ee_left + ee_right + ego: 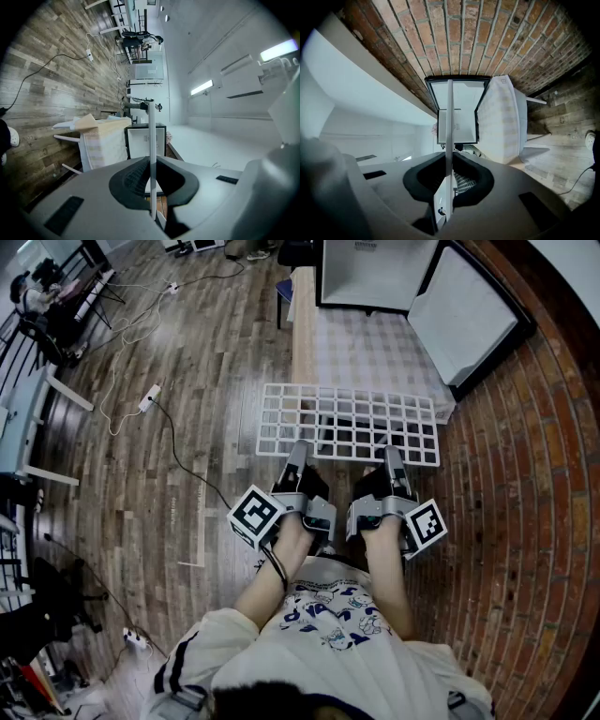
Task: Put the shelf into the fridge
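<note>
My left gripper (297, 454) has its jaws pinched on the near edge of the white wire shelf (349, 424). I hold the shelf flat in front of me, well short of the open fridge (375, 273), with the cloth-covered table (361, 357) between. My right gripper (393, 457) is clamped on the same edge, near the left one.

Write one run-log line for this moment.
left gripper: shut on shelf | right gripper: shut on shelf | fridge: open, shelf not yet inside
</note>
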`<act>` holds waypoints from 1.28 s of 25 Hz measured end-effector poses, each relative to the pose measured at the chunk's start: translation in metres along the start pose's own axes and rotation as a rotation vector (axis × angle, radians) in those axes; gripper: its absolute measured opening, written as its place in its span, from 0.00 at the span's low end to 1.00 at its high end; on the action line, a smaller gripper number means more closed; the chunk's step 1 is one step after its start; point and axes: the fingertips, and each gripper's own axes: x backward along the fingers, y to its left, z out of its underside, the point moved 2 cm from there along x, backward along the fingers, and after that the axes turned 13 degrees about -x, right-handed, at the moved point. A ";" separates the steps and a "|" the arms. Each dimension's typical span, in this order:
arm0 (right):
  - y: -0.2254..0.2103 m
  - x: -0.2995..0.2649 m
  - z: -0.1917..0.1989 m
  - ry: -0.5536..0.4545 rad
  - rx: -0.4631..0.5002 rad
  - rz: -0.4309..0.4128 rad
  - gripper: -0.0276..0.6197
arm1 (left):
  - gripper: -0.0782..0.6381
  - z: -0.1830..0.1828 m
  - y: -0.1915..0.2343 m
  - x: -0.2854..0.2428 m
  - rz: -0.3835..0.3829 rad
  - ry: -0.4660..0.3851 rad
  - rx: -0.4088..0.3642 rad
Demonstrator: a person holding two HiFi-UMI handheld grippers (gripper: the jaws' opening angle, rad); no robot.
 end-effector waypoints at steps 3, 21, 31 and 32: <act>-0.001 -0.002 0.000 -0.001 0.000 0.003 0.12 | 0.16 -0.001 0.004 0.000 -0.021 0.002 -0.005; -0.009 -0.021 -0.004 -0.006 -0.019 0.012 0.12 | 0.16 -0.005 0.014 -0.018 -0.034 0.014 -0.007; -0.011 -0.063 -0.005 -0.030 -0.003 0.009 0.12 | 0.16 -0.021 0.025 -0.062 -0.043 0.045 -0.011; -0.011 -0.069 -0.005 -0.032 -0.002 0.008 0.12 | 0.16 -0.023 0.025 -0.068 -0.037 0.046 -0.008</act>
